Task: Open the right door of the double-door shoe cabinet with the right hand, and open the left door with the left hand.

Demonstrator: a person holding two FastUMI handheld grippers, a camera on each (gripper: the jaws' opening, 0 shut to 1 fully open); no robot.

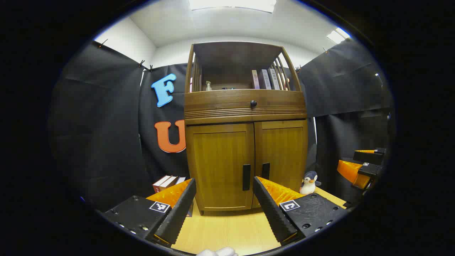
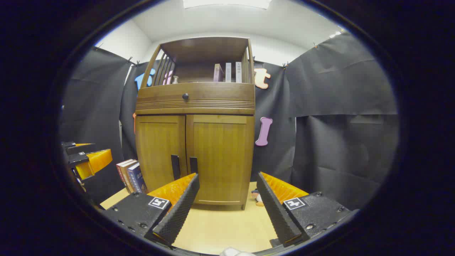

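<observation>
A brown wooden shoe cabinet (image 1: 245, 106) (image 2: 195, 103) stands on a light wooden table, both lower doors closed. The left door (image 1: 220, 167) (image 2: 160, 153) has a dark vertical handle (image 1: 246, 177) (image 2: 175, 166); the right door (image 1: 280, 153) (image 2: 220, 160) has its own handle (image 1: 265, 170) (image 2: 193, 165). My left gripper (image 1: 224, 185) is open, a short way in front of the left door. My right gripper (image 2: 227, 179) is open too, facing the right door from a little way off. Each gripper appears at the edge of the other's view (image 1: 362, 167) (image 2: 85, 158).
A drawer with a round knob (image 1: 253, 103) sits above the doors, with books on the open shelf (image 1: 265, 79). Books (image 2: 129, 174) stand left of the cabinet and a toy penguin (image 1: 308, 182) sits at its right. Black cloth walls close in the booth.
</observation>
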